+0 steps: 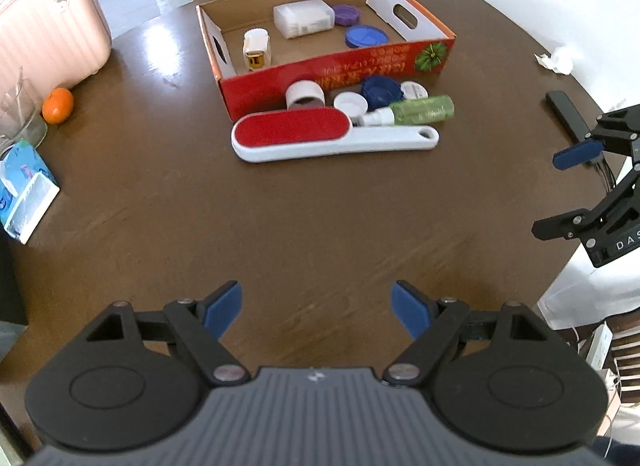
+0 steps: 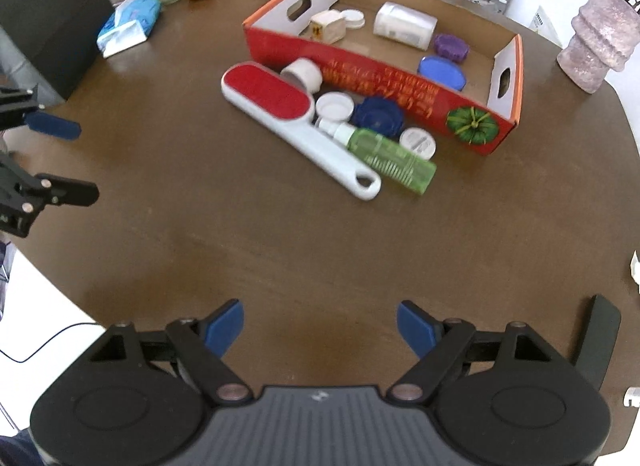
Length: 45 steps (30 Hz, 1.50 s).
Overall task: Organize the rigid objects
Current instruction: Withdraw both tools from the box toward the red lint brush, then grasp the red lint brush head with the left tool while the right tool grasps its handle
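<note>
Both grippers, left (image 1: pixel 316 308) and right (image 2: pixel 320 326), gape empty above bare brown table (image 1: pixel 280 225); lint brush (image 1: pixel 320 137) and bottle (image 1: pixel 420 109) front the far red box (image 1: pixel 340 73).

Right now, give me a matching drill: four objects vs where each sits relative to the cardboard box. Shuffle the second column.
Objects:
1. purple lid
2. lint brush
3. green spray bottle
4. orange

Places:
A. on the table outside the box, lying in front of the white and dark blue caps
B. inside the box, next to the white plastic case
C. far from the box, beside the pink suitcase
D. outside the box, between the brush handle and the caps

Pairs: 1-B, 2-A, 3-D, 4-C
</note>
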{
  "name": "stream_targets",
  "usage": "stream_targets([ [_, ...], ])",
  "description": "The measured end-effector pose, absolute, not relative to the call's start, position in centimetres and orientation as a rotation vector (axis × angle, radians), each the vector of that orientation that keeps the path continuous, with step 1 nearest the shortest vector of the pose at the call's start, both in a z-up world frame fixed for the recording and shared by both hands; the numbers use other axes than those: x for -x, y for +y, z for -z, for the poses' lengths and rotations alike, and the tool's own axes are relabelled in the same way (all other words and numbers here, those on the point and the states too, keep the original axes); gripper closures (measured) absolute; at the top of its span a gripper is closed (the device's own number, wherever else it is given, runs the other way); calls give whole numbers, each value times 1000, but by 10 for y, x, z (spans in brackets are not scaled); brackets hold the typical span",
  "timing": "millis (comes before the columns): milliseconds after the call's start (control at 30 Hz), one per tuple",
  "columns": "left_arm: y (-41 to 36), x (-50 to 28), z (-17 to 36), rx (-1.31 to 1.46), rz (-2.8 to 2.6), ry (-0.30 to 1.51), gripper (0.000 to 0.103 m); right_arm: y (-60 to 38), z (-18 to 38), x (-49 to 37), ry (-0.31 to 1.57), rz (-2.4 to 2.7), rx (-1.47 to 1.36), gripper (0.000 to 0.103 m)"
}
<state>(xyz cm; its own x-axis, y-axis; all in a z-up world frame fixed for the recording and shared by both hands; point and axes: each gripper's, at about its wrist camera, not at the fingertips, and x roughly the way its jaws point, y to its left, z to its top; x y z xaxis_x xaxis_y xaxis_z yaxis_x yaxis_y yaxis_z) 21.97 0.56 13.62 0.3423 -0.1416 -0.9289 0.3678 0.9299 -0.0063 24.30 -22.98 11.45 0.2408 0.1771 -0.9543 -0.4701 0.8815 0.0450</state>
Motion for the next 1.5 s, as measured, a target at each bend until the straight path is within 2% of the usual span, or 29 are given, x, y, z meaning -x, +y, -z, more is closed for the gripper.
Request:
stream_targets([
  [400, 17, -219, -125, -205, 307, 1190, 17, -244, -99, -234, 1255, -439, 240, 19],
  [733, 11, -267, -109, -203, 301, 1194, 17, -257, -78, -275, 1247, -399, 187, 23],
  [1000, 22, -332, -102, -181, 281, 1186, 17, -264, -64, -315, 1232, -392, 127, 36],
  [1100, 25, -357, -95, -166, 276, 1190, 19, -263, -57, -333, 1233, -392, 93, 47],
  [1267, 29, -393, -80, -120, 269, 1207, 32, -259, -43, -360, 1231, -389, 34, 58],
  [1500, 28, -417, -58, -85, 285, 1227, 39, -258, -27, -384, 1237, -369, -20, 66],
])
